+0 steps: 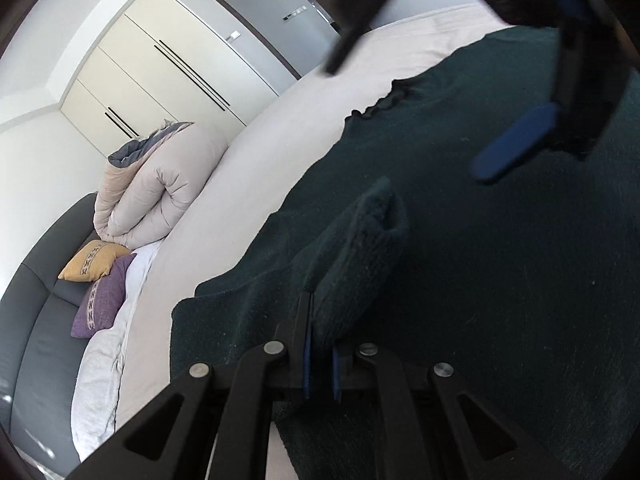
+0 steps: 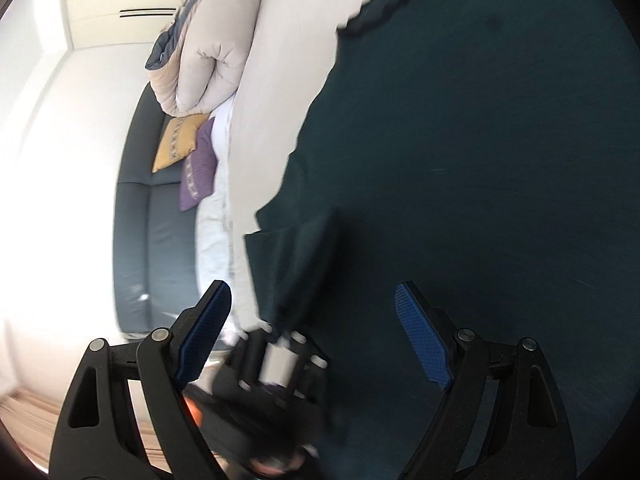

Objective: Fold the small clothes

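On the bed (image 1: 280,128), left gripper (image 1: 320,360) pinching dark garment (image 1: 460,260) fold, right gripper (image 2: 316,340) spread, blurred.

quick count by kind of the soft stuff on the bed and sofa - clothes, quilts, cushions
dark green garment: 1, spread on the bed, a fold of it pinched in the left gripper
rolled quilt: 1
cushions: 2, yellow cushion and purple cushion
total: 4
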Tool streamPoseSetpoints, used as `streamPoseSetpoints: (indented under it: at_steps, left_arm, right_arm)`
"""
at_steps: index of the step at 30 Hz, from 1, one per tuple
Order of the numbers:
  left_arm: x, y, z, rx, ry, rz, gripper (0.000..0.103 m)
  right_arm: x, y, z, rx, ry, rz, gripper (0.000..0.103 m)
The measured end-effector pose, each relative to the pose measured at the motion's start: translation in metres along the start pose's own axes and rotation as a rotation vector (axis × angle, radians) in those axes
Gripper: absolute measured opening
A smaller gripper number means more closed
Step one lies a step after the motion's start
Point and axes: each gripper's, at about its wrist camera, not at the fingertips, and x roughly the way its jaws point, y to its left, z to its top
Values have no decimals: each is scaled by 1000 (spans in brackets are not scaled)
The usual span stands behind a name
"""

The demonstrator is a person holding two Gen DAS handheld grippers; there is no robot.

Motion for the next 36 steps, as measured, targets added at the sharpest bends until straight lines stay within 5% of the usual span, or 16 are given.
streamPoseSetpoints:
  at_steps: [4,11,13,14,15,18,23,29,31,36]
  left_arm:
    - [-2,-2,0,-5,-9,3,7]
    - [-3,3,1,-49,-9,-20,11]
    - [-4,7,1,-70,-2,-36,22]
    - [-5,10,0,-92,-1,-48,40]
    - [-7,15,0,-114,-2,-62,56]
    - [-21,28,-2,-184,-25,-97,77]
    - [-30,73,-16,-432,-27,-251,76]
    - [8,149,-52,-870,88,-377,38]
    - [16,162,-55,-913,101,-363,28]
    - [26,170,-35,-886,77,-351,26]
  right_arm:
    - [45,-2,21,2,76,-16,82]
    - [108,2,32,-93,159,-84,26]
    - [113,4,32,-123,142,-115,12]
    - [111,6,35,-134,128,-126,8]
    - [107,9,35,-145,105,-140,8]
    - [81,22,42,-186,33,-184,7]
    - [19,38,63,-258,-86,-315,7]
    - [-14,20,95,-257,-166,-450,7]
    - [-21,13,105,-239,-185,-465,7]
    - [-25,4,123,-203,-214,-487,7]
